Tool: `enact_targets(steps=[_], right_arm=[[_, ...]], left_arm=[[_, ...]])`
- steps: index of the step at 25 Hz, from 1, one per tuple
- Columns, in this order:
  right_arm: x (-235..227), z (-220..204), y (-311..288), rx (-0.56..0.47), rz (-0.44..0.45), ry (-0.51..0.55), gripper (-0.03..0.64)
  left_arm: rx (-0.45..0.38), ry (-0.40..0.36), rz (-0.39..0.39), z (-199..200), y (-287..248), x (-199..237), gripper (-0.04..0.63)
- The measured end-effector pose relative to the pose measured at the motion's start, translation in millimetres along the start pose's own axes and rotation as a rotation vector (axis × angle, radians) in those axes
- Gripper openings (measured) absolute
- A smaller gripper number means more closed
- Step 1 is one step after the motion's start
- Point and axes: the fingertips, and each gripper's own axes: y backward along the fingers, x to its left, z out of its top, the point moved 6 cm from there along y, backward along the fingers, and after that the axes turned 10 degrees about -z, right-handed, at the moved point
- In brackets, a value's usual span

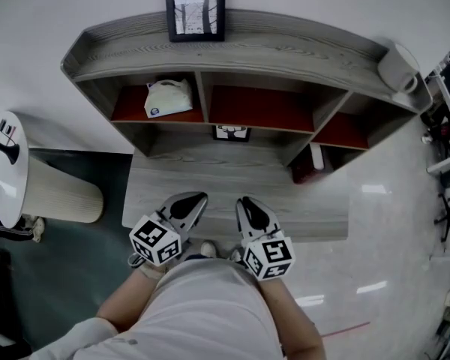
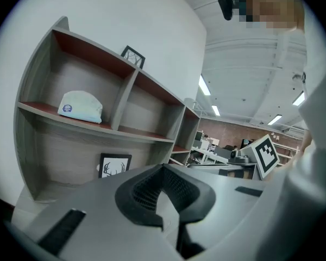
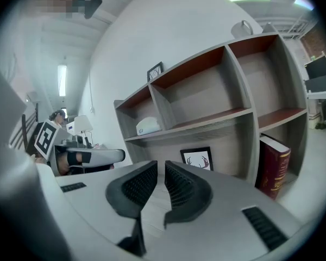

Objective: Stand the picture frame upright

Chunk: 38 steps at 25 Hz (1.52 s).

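right gripper view shows a dark red hardback book [image 3: 271, 167], gold spine print unreadable, which left gripper view lacks; small black antler-print picture frame [image 1: 231, 133] stands upright at the desk's back under the grey wooden shelf unit [image 1: 285, 51]; left gripper [image 2: 163, 168] closed on nothing, right gripper [image 3: 160, 165] a slit apart, empty.

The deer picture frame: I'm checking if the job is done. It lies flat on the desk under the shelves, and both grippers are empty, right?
No. The deer picture frame stands upright on the desk under the shelves, not flat, as the right gripper view shows. The left gripper and right gripper are indeed empty.
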Motion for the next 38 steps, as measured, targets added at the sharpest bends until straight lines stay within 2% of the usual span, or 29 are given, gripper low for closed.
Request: enact_targets(steps=[11, 24, 29, 38], right_arm=[[-1.4, 4.4, 13.4, -0.042, 0.073, 0.029, 0.054], [-25.4, 18.7, 25.8, -0.088, -0.017, 0.038, 0.051], [-27.3, 16.8, 30.2, -0.079, -0.019, 0.042, 0.051], [-23.9, 20.2, 29.0, -0.091, -0.017, 0.077, 0.051]], left_arm=[[-0.035, 0.009, 0.011, 1.1, 4.3, -13.8, 0.015], [-0.058, -0.001, 0.048, 8.0, 15.1, -3.6, 0.015], [-0.072, 0.002, 0.045, 12.2, 15.6, -1.2, 0.015], [-0.100, -0.041, 0.042, 24.5, 18.9, 3.5, 0.017]])
